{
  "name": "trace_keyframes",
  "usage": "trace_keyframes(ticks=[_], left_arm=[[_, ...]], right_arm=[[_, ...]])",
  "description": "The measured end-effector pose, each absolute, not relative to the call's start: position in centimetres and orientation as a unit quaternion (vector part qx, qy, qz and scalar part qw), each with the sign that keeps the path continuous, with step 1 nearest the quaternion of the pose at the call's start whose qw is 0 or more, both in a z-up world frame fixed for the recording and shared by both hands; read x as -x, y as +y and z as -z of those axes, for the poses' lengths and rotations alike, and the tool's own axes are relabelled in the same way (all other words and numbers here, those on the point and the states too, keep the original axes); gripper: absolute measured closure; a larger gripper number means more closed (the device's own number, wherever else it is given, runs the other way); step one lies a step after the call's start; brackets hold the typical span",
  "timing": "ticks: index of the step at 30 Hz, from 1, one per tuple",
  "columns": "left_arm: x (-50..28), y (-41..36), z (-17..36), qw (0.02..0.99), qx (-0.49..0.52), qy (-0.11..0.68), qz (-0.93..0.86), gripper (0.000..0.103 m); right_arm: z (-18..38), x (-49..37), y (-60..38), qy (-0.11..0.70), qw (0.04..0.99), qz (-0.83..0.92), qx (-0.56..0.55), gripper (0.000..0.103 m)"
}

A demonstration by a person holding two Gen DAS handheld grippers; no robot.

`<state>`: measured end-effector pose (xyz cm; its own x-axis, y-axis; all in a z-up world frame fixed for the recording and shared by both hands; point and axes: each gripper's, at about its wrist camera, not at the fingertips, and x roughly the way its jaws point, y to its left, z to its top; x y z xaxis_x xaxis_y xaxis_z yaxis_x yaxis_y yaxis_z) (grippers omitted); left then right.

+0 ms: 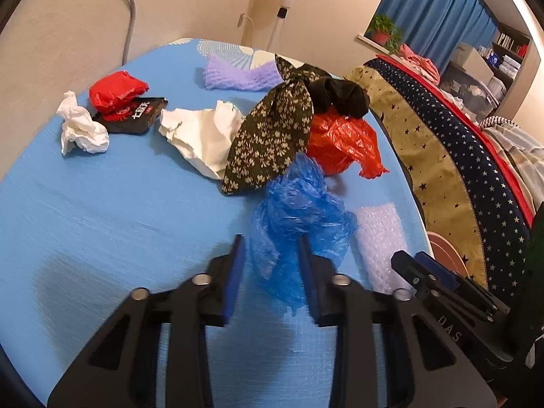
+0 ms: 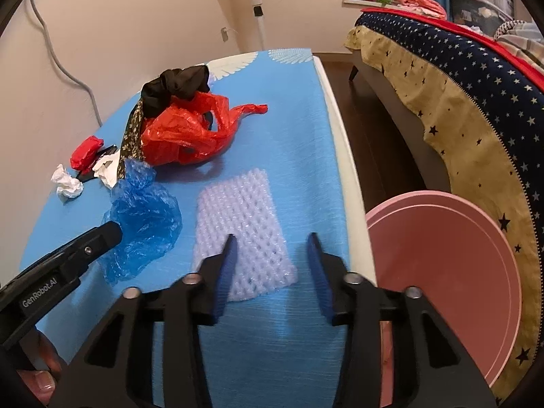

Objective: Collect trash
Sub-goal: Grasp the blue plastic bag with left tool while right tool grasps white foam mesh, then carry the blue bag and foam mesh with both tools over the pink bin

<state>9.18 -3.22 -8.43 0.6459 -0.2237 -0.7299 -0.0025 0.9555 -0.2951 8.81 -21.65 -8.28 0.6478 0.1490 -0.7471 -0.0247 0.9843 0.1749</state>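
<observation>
Two grippers hover low over a blue-covered table [image 1: 85,204] with a bunch of trash scattered on it. Far left there's a crumpled white tissue [image 1: 81,129], just beside it a red wrapper [image 1: 117,90] sitting on a black packet [image 1: 136,115], then a bigger wad of white paper [image 1: 200,132]. Next comes a floral cloth [image 1: 268,139] draped over the paper's edge, with a black cloth [image 1: 340,97] and a red plastic bag [image 1: 340,142] bunched against it. The left gripper [image 1: 272,248] has its jaws parted on either side of a crumpled blue plastic bag [image 1: 295,217]; the pads don't look pressed on it. Just right of that bag lies a white foam net sleeve [image 2: 241,224], and the right gripper [image 2: 272,248] stands open over its near end, not clamping anything. Off the table's right edge sits a pink round bin [image 2: 442,272], next to a star-patterned bedspread [image 2: 476,108].
</observation>
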Motion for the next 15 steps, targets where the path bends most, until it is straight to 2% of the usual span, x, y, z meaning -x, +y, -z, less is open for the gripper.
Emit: trace_keyframes(ticks=[1,3,6,15], left_arm=[[-9.2,-3.3,8.5,0.896,0.135,0.418,0.063,0.085],[-9.1,-3.3,8.3,0.897,0.13,0.416,0.066,0.099],[-8.9,-3.6,7.8,0.903,0.116,0.408,0.067,0.101],[-7.3,-4.4,4.6,0.926,0.073,0.363,0.069,0.102]], right_arm=[[8.2,-8.8,-21.5,0.416,0.905,-0.05,-0.072,0.079],[8.0,-8.6,-21.2,0.413,0.907,-0.053,-0.064,0.09],[7.5,-8.3,-21.1,0.408,0.908,-0.061,-0.068,0.094],[4.3,-6.4,-21.8,0.362,0.928,-0.042,-0.071,0.095]])
